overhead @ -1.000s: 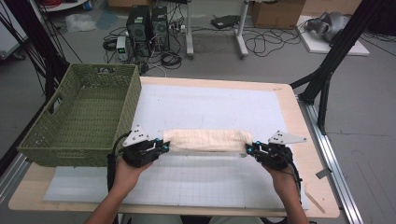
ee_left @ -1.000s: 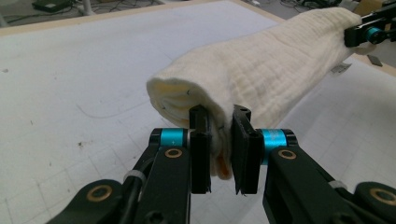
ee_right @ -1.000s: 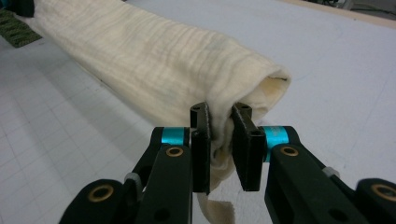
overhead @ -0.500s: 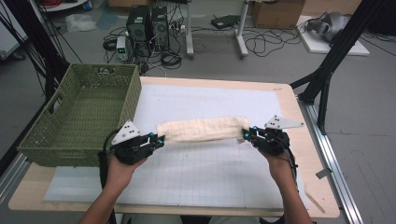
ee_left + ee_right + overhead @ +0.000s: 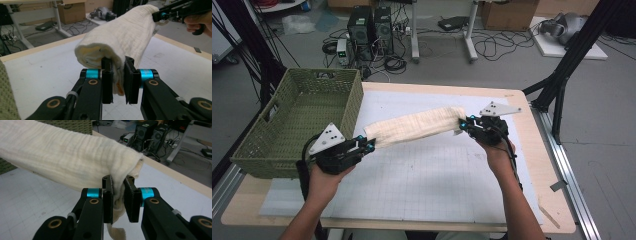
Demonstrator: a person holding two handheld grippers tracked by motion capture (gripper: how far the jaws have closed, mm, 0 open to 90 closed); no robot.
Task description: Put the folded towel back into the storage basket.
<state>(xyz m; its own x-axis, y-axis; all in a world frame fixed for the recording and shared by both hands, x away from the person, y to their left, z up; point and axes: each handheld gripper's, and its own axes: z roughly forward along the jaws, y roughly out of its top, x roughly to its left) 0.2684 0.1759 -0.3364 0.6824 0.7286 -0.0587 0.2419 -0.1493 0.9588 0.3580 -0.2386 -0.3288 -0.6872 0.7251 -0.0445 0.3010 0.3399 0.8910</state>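
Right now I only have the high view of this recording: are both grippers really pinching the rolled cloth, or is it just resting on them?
Observer: Pinching. In the left gripper view the left gripper has its jaws pressed into the end of the rolled cloth, which bulges out above them.
Operator: And the far end?
Observer: In the right gripper view the right gripper clamps bunched fabric, with a loose tail hanging below its jaws.
Operator: Is the roll tight?
Observer: Not fully; the left gripper view shows an open spiral of layers at the cloth's end.
Operator: Anything in the basket?
Observer: The basket shows just its woven wall behind the cloth there, so I cannot add to that.
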